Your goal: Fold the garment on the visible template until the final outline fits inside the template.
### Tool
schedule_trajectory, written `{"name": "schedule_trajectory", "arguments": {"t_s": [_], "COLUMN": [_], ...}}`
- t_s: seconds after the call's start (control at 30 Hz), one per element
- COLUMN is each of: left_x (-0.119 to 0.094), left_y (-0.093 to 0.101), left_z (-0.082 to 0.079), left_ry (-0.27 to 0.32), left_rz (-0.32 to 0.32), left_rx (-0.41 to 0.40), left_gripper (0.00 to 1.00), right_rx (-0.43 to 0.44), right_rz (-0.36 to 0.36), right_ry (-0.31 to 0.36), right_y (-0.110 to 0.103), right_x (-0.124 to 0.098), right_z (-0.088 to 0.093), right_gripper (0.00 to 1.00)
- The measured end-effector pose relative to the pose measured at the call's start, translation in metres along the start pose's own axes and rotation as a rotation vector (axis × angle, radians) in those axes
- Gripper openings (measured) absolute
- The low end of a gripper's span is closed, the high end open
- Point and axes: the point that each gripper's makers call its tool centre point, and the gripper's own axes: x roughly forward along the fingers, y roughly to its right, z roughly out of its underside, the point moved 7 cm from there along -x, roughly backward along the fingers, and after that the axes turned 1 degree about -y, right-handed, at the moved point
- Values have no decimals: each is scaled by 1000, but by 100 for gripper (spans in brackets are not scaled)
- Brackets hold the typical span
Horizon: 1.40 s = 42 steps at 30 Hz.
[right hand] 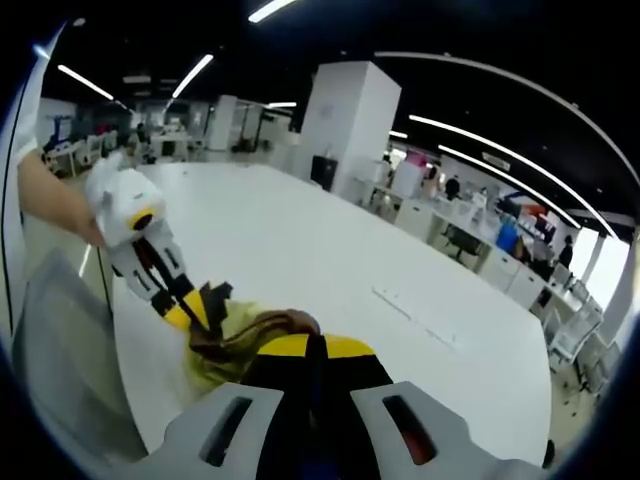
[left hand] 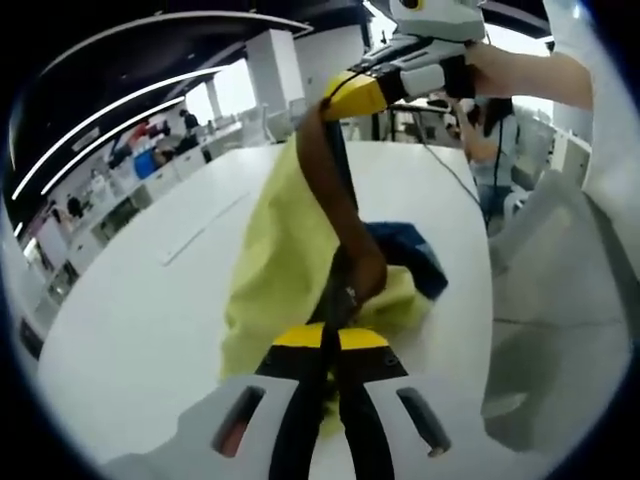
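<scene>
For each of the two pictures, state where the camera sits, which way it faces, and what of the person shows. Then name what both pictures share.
Left gripper view: rides the left hand-held gripper, facing along the lifted yellow garment toward the right hand-held gripper; a forearm shows.
Right gripper view: rides the right hand-held gripper, facing across the white table; an arm holds the left one.
Shared: garment, table, both hand-held grippers.

A yellow-green garment (left hand: 285,250) with a dark brown trim band and a navy-blue part hangs stretched above a white table (left hand: 140,300), lifted clear along its upper edge. Its lower folds bunch on the tabletop near the table's edge. In the right gripper view the same garment (right hand: 235,345) appears crumpled, brown band uppermost, near the table's corner.
</scene>
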Motion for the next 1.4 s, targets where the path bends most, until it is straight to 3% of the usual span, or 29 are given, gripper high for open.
{"name": "schedule_trajectory", "arguments": {"t_s": [0.23,0.3,0.5,0.83,1.13,1.4], "left_x": [-5,-7,-22,-49,-58,-72], "left_y": [-3,-3,-13,-32,-39,-42], "left_z": [-3,-5,-19,-33,-45,-62], "left_ry": [11,13,100,146,199,241], "left_rz": [-13,-13,-61,-130,-168,-205], "left_rx": [-51,-89,-265,-340,-401,-378], "left_gripper": [0,0,0,0,0,0], "right_rx": [-2,-8,-4,11,32,32], "right_rz": [3,10,27,30,39,60], "right_ry": [-6,-14,-37,-46,-40,-8], "right_y": [0,1,3,2,4,4], "right_x": [-1,-1,-3,-6,-8,-15], "right_z": [1,2,5,5,0,-11], "right_gripper": [3,3,3,3,3,3]}}
